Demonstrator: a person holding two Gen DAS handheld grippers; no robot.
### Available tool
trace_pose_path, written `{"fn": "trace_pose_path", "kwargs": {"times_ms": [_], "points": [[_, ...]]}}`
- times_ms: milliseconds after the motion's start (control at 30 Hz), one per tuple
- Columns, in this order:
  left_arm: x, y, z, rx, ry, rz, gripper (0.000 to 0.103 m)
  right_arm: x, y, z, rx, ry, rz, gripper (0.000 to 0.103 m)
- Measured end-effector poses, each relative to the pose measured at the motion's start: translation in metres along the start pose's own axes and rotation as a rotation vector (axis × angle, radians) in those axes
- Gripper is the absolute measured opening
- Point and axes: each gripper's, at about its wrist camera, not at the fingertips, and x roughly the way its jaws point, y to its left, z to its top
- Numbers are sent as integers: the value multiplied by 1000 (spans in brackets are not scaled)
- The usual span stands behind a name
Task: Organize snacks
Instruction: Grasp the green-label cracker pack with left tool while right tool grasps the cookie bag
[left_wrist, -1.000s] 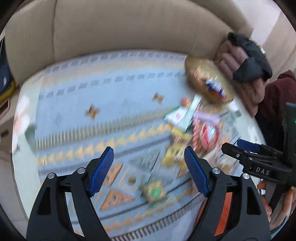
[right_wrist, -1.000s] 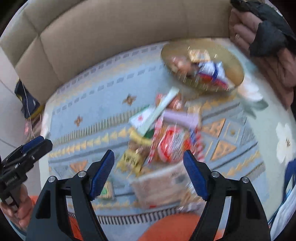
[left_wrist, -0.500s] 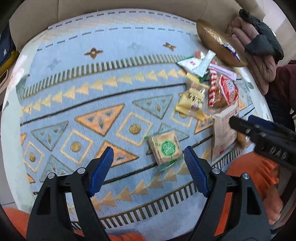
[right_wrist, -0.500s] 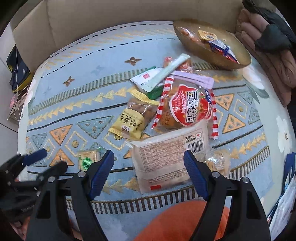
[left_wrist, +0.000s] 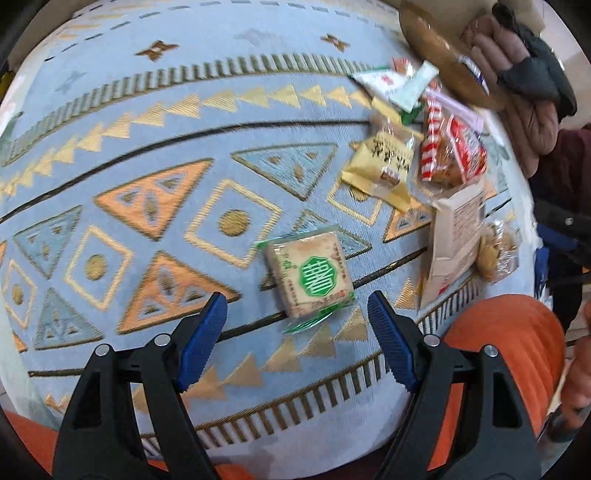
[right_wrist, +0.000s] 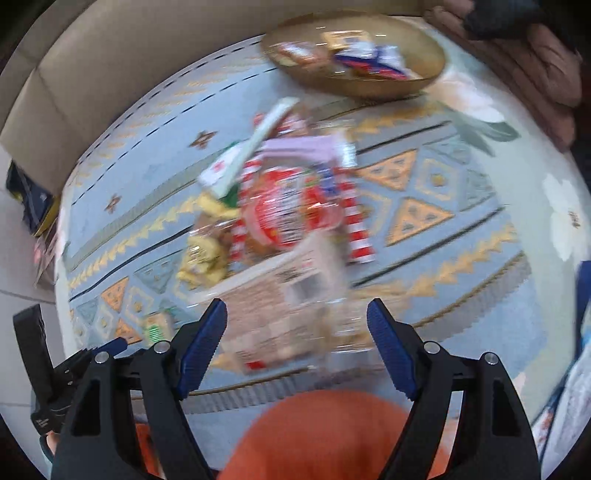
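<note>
Patterned blue cloth (left_wrist: 147, 110) now fills the view as the left gripper (left_wrist: 295, 328) has dropped toward the green-labelled cracker packet (left_wrist: 314, 273), jaws open and empty like the right gripper (right_wrist: 295, 332), likely readying a first pick for the bowl (right_wrist: 406, 48).

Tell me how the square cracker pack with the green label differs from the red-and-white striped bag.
The cracker pack is small, flat and square, with a green round label; the striped bag is bigger, puffier, red and white. The cracker pack lies alone on the patterned cloth, close before the open left tongs; the striped bag sits in the crowded pile, touching other packs. Both are sealed, see-through wrappers and neither is in the bowl.
</note>
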Motion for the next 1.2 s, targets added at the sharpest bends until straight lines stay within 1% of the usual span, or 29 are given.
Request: {"fn": "trace_pose_path", "kwargs": {"times_ms": [67, 167, 200, 267, 300, 333, 367, 467, 533, 667, 767, 833, 867, 933, 1033, 1200], "points": [[12, -7, 2, 10, 12, 25, 77, 1, -13, 2, 5, 27, -7, 78], [21, -15, 3, 36, 7, 77, 76, 9, -23, -1, -39, 79, -55, 80], [22, -18, 3, 51, 1, 95, 74, 11, -24, -2, -51, 90, -65, 81], [23, -25, 3, 87, -23, 141, 63, 20, -28, -6, -60, 122, -69, 82], [24, -27, 3, 95, -28, 158, 53, 24, -30, -8, -58, 135, -66, 82], [24, -28, 3, 103, -37, 177, 48, 30, -35, -10, -44, 156, -55, 82], [24, -26, 3, 101, -43, 180, 45, 35, -40, -10, -22, 176, -35, 82], [21, -19, 2, 75, -58, 146, 44, 44, -52, -11, 43, 212, 55, 84], [20, -18, 3, 65, -65, 134, 44, 46, -56, -10, 58, 220, 85, 84], [19, -16, 2, 60, -76, 126, 44, 55, -54, -6, 42, 253, 101, 84], [15, -12, 2, 49, -85, 105, 43, 66, -50, -5, 29, 288, 109, 84], [11, -12, 3, 41, -96, 77, 43, 71, -48, -5, 18, 302, 112, 81], [5, -12, 1, 43, -102, 67, 43, 72, -47, -5, 15, 301, 108, 80], [-1, -15, 2, 57, -116, 60, 43, 71, -45, -4, 8, 289, 105, 74], [-8, -17, 2, 67, -128, 45, 43, 68, -46, -6, 20, 261, 110, 67], [-28, -24, 9, 88, -173, 15, 43, 49, -55, -6, 42, 179, 131, 64]]}}
